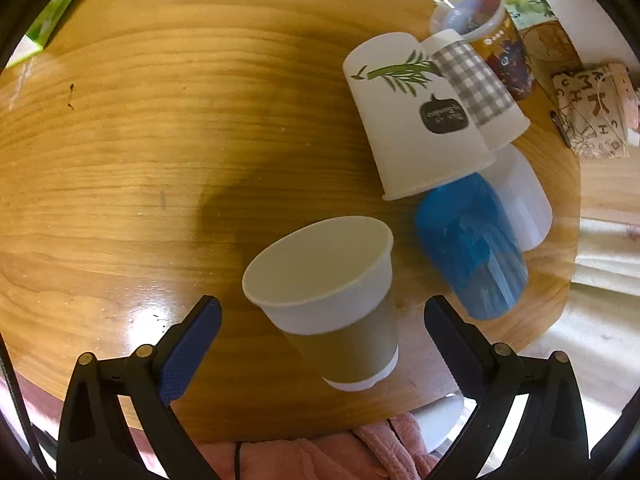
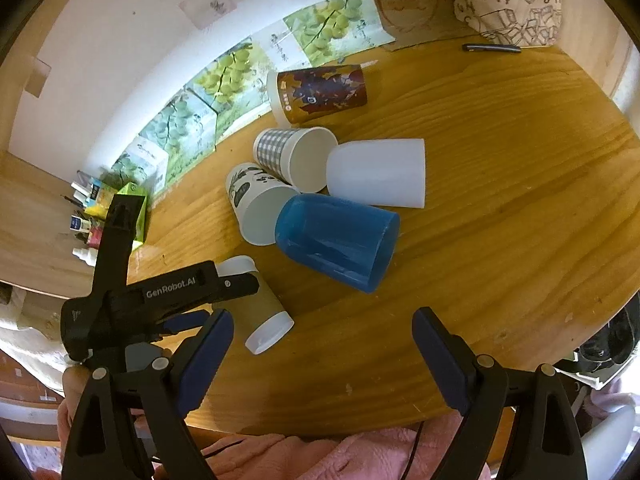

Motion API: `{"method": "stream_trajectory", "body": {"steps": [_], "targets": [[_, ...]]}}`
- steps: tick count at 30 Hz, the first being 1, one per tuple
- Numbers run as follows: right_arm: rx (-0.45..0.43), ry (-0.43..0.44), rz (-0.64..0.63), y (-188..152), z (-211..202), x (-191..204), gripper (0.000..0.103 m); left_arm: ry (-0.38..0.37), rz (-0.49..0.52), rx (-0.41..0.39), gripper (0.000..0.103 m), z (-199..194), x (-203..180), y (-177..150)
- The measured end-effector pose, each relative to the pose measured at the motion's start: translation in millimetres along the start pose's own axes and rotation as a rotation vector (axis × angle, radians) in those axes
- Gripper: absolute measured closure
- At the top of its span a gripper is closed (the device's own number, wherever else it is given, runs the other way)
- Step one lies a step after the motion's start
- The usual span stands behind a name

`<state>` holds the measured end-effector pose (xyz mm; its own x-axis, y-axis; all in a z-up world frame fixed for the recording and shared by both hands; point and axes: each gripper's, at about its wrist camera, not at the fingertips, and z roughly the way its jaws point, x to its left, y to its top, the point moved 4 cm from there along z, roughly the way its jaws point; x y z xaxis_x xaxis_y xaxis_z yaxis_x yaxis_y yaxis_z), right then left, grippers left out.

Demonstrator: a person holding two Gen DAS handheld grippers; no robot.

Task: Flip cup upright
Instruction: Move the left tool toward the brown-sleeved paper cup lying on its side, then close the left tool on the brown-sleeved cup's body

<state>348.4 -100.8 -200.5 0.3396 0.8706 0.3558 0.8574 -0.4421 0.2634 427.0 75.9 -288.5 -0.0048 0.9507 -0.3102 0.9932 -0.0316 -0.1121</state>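
Nearest you, the brown-sleeved paper cup (image 1: 332, 300) stands mouth-up on the counter (image 1: 140, 160) near its front edge, between the fingers of your left claw (image 1: 322, 316). That claw is spread wide and released; neither pad appears to touch the cup wall, though the right wrist view hides the far side.

Your right claw (image 2: 322, 344) is likewise spread wide and holds nothing; only bare counter lies between its pads.

Judged by its thin wall and empty interior, this cup is light and easily crushed. Take such cups across the sleeve at mid-height with gentle pressure, not at the rolled rim.

Beyond it, the blue plastic cup (image 2: 340, 240) lies on its side, mouth toward the counter's front edge. It looks stiffer, smoother and prone to roll; grip across the body.

Behind it lie the frosted white cup (image 2: 380, 172), the leaf-print cup (image 2: 248, 196), the gingham cup (image 2: 292, 156) and, farthest, the maroon patterned cup (image 2: 320, 92), all on their sides, several touching.
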Motion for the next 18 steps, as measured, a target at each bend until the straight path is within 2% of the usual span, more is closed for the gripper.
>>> {"method": "stream_trajectory", "body": {"steps": [8, 13, 18], "targets": [[0.080, 0.016, -0.031, -0.4, 22.1, 9.9, 0.012, -0.024, -0.046, 0.062, 0.014, 8.8, 17.9, 3.4], [0.112, 0.024, -0.045, -4.0, 29.2, 14.6, 0.012, -0.024, -0.041, 0.098, 0.033, 14.4, 21.5, -0.6], [0.125, 0.022, -0.061, -7.8, 29.2, 16.9, 0.012, -0.022, -0.022, 0.110, 0.034, 19.7, 13.4, -5.5]]}}
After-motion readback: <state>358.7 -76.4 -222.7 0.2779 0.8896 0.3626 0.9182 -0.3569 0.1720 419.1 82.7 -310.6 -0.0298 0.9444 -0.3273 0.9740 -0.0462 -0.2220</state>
